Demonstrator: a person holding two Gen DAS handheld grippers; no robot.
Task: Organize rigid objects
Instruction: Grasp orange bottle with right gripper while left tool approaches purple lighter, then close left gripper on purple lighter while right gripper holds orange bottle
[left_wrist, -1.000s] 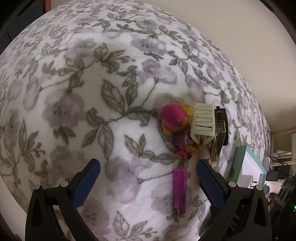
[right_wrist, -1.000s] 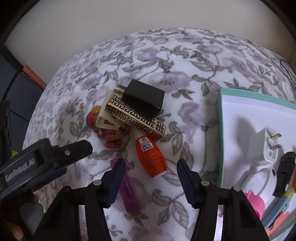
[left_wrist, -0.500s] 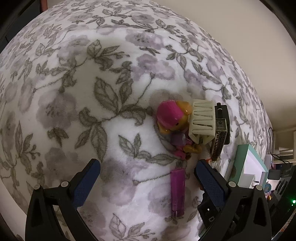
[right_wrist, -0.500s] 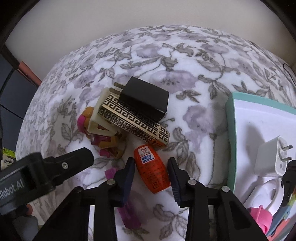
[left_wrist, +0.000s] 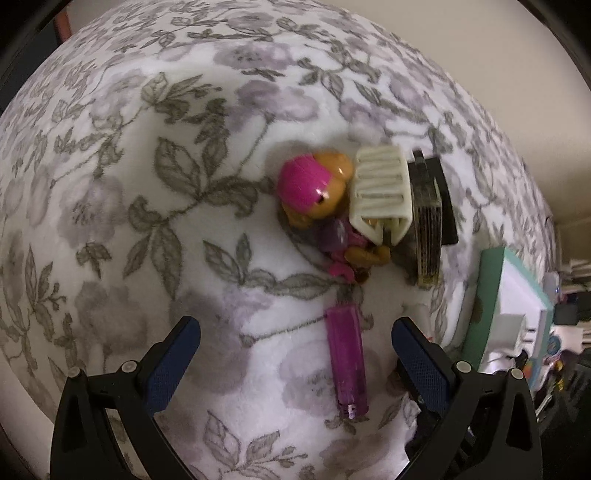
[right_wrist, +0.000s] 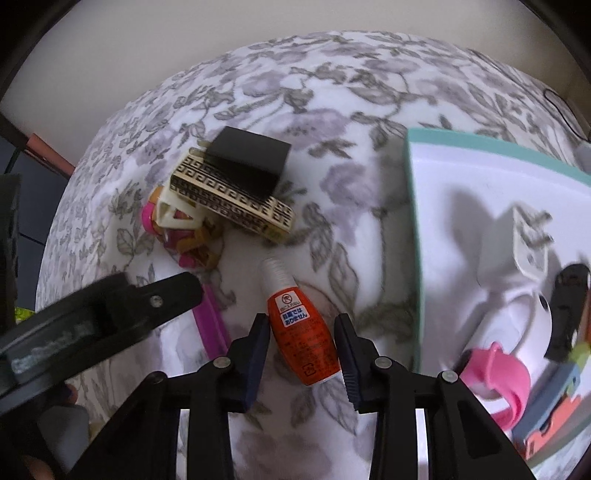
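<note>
Right wrist view: the right hand-held gripper (right_wrist: 301, 334) stands narrowed around the small orange plastic bottle (right_wrist: 301, 334) on the floral fleece blanket (right_wrist: 332, 92), contact unclear, just beside the teal-rimmed white tray (right_wrist: 413, 236). The left hand-held gripper (left_wrist: 295, 341) gapes wide over the translucent purple lighter (left_wrist: 347, 360), bare blanket leftward

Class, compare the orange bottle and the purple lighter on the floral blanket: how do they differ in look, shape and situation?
The orange bottle is opaque, with a white label and a white ribbed cap; the purple lighter is translucent and unlabelled. The bottle bulges and tapers to a neck; the lighter is slim and straight-sided. The bottle sits between the right gripper's fingers; the lighter lies untouched between the left gripper's wide-open fingers. Both lie flat on the blanket.
</note>
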